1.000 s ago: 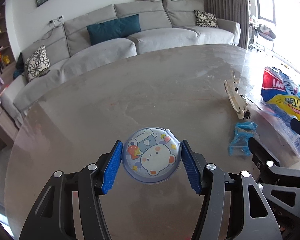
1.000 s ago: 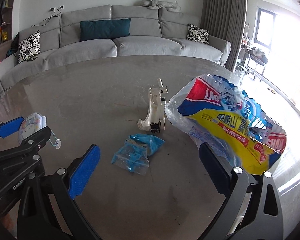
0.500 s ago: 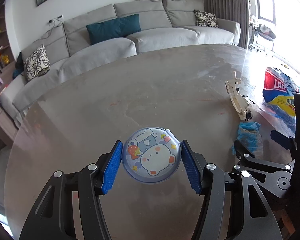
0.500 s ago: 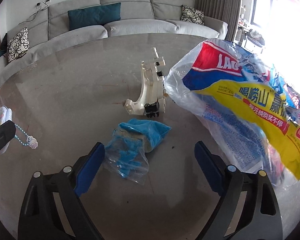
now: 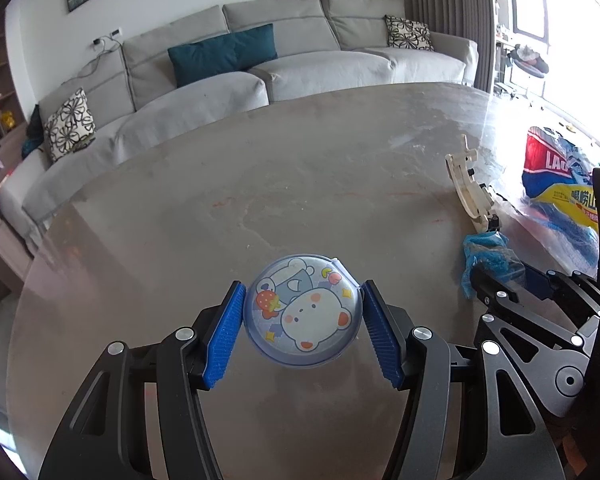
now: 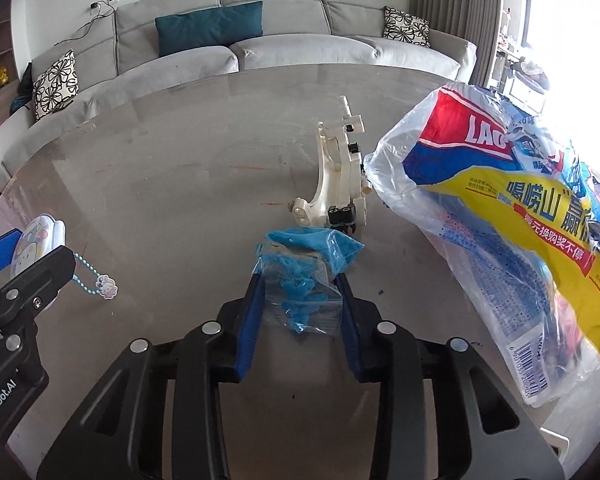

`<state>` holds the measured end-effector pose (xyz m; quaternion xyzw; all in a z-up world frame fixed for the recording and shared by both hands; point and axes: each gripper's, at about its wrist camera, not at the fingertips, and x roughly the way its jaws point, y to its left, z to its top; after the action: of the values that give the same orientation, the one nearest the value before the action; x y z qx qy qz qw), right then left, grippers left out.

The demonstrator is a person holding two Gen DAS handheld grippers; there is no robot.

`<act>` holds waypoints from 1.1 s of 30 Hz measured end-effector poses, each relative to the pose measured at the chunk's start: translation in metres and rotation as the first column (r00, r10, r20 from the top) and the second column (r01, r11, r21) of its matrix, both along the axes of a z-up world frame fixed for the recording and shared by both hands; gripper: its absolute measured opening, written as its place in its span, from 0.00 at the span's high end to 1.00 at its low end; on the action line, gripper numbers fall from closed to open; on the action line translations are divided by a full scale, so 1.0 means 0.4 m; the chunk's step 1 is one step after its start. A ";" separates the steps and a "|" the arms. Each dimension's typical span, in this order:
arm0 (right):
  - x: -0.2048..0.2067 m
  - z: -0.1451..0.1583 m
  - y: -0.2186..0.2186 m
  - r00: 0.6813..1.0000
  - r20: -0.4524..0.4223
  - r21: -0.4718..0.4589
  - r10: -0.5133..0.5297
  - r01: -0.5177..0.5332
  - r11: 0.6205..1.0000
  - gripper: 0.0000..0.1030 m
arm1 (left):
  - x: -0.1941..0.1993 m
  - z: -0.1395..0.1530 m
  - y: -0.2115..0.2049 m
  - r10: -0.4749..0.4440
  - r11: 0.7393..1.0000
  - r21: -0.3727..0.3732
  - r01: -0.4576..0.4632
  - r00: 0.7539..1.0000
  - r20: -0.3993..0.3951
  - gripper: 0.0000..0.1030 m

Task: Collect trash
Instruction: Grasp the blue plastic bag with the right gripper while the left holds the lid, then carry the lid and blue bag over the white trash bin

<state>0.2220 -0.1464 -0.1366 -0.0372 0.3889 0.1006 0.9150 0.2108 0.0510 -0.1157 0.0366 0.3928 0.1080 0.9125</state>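
The left hand-held gripper [image 5: 302, 334] pinches a round case [image 5: 303, 313] printed with a cartoon bear between its blue pads, holding it level over the bench [image 5: 260, 184], likely to carry it off with the rest of the trash; a bead chain with a small charm [image 6: 106, 290] hangs from it; the right hand-held gripper [image 6: 300, 300] has its fingers pressed in on a crumpled blue wrapper [image 6: 304, 268] lying on the bench, just in front of a cream plastic part [image 6: 336, 184], a grip low enough to lift the wrapper in one go, I judge; beside it on the right stands a big printed bag [image 6: 512, 216], mouth toward the trash, probably the collecting sack; it reads "LAO" in white on red, with Chinese characters on yellow and a barcode near the bottom edge; the left gripper's body bears "nRobot.AI".
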 end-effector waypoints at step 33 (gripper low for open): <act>-0.353 0.167 -0.208 0.983 0.173 -0.058 -0.069 0.080 0.995 0.80 | -0.216 0.078 -0.238 -0.201 0.979 -0.033 0.202 0.979 0.044 0.42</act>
<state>0.0807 -0.2296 -0.0696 -0.0608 0.3135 0.0503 0.9463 0.1243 -0.0443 -0.0846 0.0571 0.3707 0.0084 0.9270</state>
